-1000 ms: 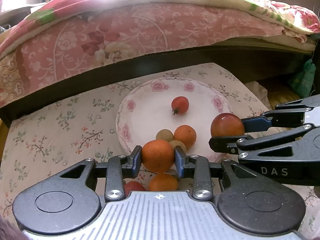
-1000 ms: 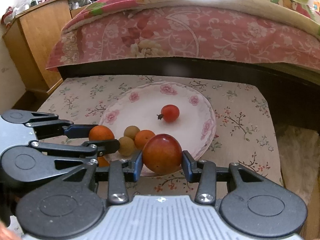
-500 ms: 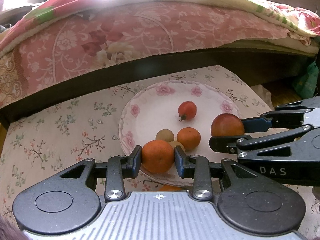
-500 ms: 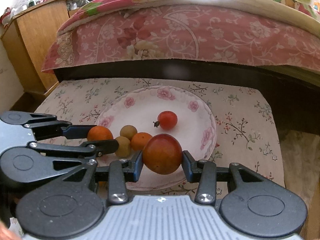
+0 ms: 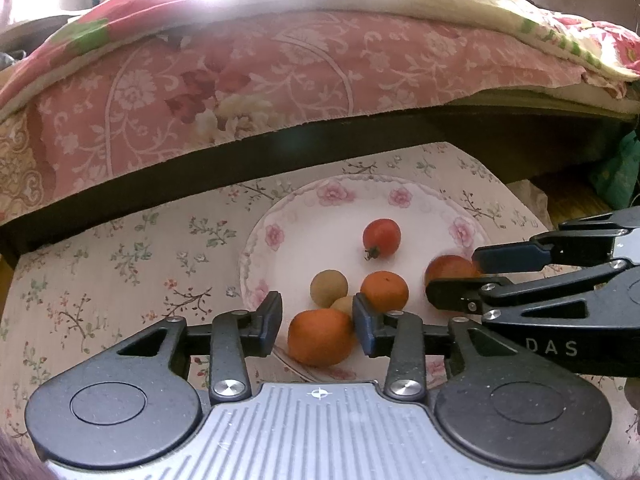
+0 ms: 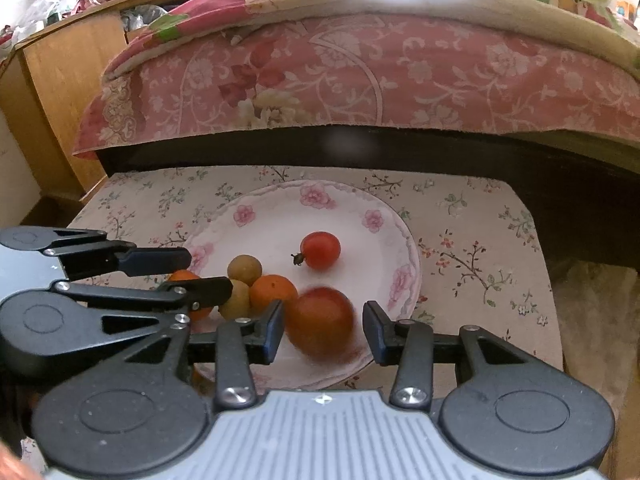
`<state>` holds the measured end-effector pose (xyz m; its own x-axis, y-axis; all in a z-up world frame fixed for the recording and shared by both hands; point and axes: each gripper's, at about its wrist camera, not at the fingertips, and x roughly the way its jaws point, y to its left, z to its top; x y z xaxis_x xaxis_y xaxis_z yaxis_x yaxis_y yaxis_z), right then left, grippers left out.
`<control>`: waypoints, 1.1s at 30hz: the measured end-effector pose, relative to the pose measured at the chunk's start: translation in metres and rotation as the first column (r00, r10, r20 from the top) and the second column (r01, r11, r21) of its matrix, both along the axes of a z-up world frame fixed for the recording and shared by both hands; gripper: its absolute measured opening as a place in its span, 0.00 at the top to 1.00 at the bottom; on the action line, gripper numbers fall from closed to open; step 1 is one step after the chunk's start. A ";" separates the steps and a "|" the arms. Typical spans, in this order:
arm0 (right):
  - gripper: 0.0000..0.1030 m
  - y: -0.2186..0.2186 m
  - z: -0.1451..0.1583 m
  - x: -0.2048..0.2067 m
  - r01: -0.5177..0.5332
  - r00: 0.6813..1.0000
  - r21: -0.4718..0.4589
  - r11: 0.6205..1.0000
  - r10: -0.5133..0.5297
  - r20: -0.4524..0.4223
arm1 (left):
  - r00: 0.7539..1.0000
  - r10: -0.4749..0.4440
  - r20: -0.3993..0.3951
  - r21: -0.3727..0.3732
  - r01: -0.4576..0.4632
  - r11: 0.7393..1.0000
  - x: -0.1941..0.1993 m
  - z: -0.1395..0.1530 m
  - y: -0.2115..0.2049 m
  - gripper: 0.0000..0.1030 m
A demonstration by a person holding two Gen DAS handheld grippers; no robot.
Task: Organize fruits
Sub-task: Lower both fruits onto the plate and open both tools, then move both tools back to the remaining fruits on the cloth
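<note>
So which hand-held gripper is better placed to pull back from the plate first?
Left, probably. The left hand-held gripper is open and the orange sits sharp on the plate. The right hand-held gripper is open too, but its red fruit is blurred, seemingly unsettled.

- red-orange fruit (image 6: pixel 320 322) motion-blurred in right wrist view; contact with the plate (image 6: pixel 280 216) cannot be told
- second brown fruit (image 5: pixel 343 305) mostly hidden behind orange (image 5: pixel 321 337)
- left-side orange (image 6: pixel 192 278) largely covered by left gripper (image 6: pixel 210 274)
</note>
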<state>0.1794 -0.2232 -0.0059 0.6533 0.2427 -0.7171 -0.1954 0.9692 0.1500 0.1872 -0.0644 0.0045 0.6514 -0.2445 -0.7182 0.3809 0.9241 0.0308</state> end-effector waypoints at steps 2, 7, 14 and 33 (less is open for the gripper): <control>0.57 0.000 0.001 0.000 -0.001 1.000 -0.002 1.000 0.001 0.006 | 1.000 0.004 0.002 -0.004 -0.004 1.000 0.000 0.001 0.001 0.53; 0.55 -0.001 0.003 -0.001 0.001 1.000 0.001 1.000 -0.001 0.013 | 1.000 0.011 0.014 -0.008 -0.011 1.000 0.000 0.006 0.002 0.50; 0.54 0.003 0.008 -0.006 -0.012 1.000 -0.004 1.000 0.013 0.027 | 0.999 0.020 0.039 -0.007 -0.020 1.000 -0.003 0.014 0.006 0.47; 0.54 0.018 0.016 -0.035 -0.075 0.997 -0.001 0.997 0.075 0.018 | 0.998 0.060 0.036 0.025 -0.061 0.998 -0.029 0.028 0.033 0.41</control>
